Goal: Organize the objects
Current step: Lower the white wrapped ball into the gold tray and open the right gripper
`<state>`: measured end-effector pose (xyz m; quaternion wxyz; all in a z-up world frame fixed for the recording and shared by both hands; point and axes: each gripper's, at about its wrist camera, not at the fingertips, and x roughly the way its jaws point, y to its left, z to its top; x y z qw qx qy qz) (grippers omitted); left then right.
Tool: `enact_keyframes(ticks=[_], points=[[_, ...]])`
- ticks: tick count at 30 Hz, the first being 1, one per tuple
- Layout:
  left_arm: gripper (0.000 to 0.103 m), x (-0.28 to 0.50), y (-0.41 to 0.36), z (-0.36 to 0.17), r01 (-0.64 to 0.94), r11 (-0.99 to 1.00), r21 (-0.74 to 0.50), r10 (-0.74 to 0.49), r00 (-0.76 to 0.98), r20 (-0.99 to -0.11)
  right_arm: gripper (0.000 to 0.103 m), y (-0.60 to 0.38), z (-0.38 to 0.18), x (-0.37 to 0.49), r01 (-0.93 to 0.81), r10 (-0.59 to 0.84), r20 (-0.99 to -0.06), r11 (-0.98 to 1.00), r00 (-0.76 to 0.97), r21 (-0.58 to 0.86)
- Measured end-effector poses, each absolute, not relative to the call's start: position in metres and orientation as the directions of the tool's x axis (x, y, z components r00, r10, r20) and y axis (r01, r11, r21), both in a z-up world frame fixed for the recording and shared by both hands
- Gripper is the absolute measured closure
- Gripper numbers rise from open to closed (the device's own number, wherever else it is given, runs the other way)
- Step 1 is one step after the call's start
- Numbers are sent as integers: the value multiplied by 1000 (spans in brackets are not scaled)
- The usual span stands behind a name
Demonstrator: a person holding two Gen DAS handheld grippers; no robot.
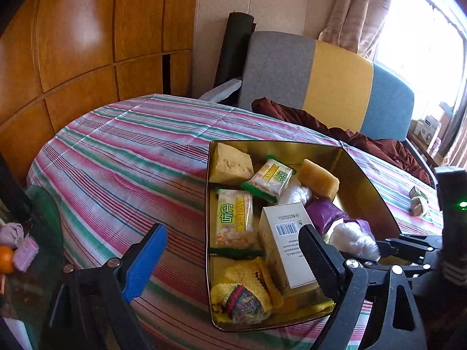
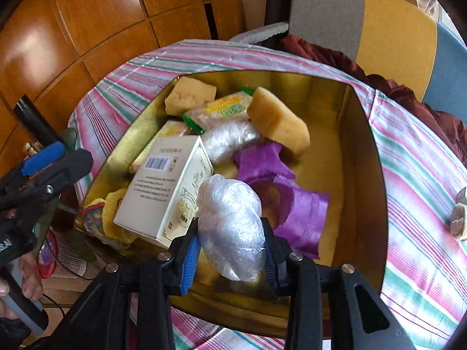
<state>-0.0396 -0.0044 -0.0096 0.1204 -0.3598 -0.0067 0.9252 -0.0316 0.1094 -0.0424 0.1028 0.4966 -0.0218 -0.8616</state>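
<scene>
A gold metal tin (image 1: 364, 175) (image 2: 370, 134) sits on the striped tablecloth and holds sponges, snack packets, a white box (image 1: 289, 250) (image 2: 163, 186), a purple wrapper (image 2: 300, 207) and a yellow cloth (image 1: 248, 285). My right gripper (image 2: 232, 255) is shut on a clear plastic-wrapped bundle (image 2: 230, 227) and holds it over the tin's near side; the bundle also shows in the left wrist view (image 1: 354, 237). My left gripper (image 1: 230, 262) is open and empty, its fingers straddling the tin's left wall near the front.
A small wrapped item (image 1: 418, 202) (image 2: 458, 218) lies on the cloth right of the tin. A chair with a dark red cloth (image 1: 321, 116) stands behind the table. Wooden cabinets (image 1: 87, 43) are at the left. An orange (image 1: 5, 259) sits at far left.
</scene>
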Motion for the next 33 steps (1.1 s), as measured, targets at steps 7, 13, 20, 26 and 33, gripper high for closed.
enact_keyframes(ticks=[7, 13, 20, 26, 33], points=[[11, -39, 2, -11, -230, -970, -85, 226, -706, -671, 55, 115, -59, -31, 127, -197, -870, -980, -452, 156], [11, -36, 8, -8, -235, -970, -67, 219, -714, -666, 41, 120, -58, -26, 120, -231, -857, -973, -460, 198], [11, -30, 13, -3, -251, -967, -49, 220, -720, -658, 32, 130, -32, -15, 119, -263, -809, -964, -526, 236], [11, -25, 23, 0, -276, -960, -35, 231, -718, -657, 31, 145, -13, -6, 72, -240, -775, -967, -584, 245], [11, -18, 45, 9, -342, -940, -10, 267, -715, -646, 31, 202, 7, 11, -82, -142, -748, -964, -648, 254]])
